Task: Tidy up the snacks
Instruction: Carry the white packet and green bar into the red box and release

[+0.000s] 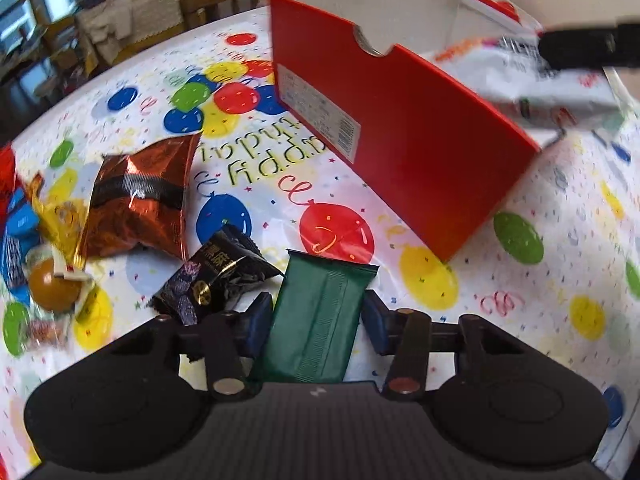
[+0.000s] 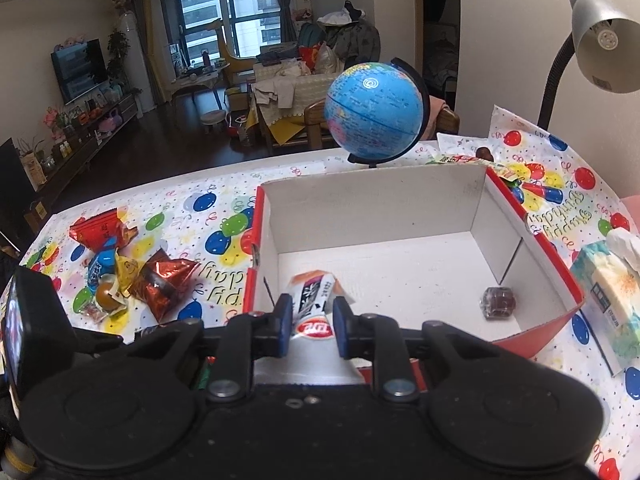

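A red cardboard box (image 1: 404, 140) with a white inside (image 2: 380, 256) stands open on the balloon-print tablecloth. My left gripper (image 1: 316, 314) points down at the table just in front of the box, and its blue pads (image 1: 260, 320) press both edges of a flat green snack packet (image 1: 316, 320). My right gripper (image 2: 310, 316) is shut on a white packet with a red logo (image 2: 314, 308) and holds it over the box's near wall. In the left wrist view that white packet (image 1: 536, 80) hangs beyond the box. One dark wrapped candy (image 2: 498, 302) lies inside the box.
Left of the box lie a copper-red foil bag (image 1: 140, 200), a black wrapped snack (image 1: 212, 280) and a heap of other sweets (image 2: 104, 276). A globe (image 2: 374, 112) stands behind the box. A desk lamp (image 2: 600, 40) and a tissue pack (image 2: 608, 300) are on the right.
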Available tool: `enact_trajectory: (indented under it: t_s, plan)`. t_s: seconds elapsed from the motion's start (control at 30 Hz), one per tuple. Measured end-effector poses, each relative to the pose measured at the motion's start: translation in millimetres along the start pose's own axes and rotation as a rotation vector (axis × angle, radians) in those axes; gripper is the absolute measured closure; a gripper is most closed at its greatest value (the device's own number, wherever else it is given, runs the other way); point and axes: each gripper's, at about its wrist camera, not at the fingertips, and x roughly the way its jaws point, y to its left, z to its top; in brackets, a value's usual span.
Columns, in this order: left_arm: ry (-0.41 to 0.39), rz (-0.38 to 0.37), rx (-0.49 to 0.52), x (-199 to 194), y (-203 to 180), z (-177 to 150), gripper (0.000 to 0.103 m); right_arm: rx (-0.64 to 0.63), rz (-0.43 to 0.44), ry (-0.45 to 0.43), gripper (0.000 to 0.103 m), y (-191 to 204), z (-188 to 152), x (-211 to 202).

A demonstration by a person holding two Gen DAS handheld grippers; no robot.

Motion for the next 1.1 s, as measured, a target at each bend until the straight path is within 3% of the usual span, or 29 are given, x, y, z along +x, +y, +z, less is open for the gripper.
enact_trajectory:
  t_s: [0.3,0.63,0.9,1.1]
  plan:
    - [-0.078,-0.045,-0.139,-44.4,-4.8,20.0,0.056,0.053,0.034,0.027,0.081,-28.4,10.7,18.7]
    - [-0.231,-0.044,-0.118,-103.3,-27.4,84.7,0.055,0.088,0.054,-0.029,0.077,-58.0,27.3,4.7]
    - [-0.235,-0.073,-0.038,-73.4,-73.3,125.5,0.055,0.102,0.016,-0.017,0.076,-85.7,21.7,0.0]
    - [-0.148,-0.046,-0.030,-27.5,-88.4,135.5,0.055,0.106,-0.016,0.025,0.075,-98.7,11.6,2.2]
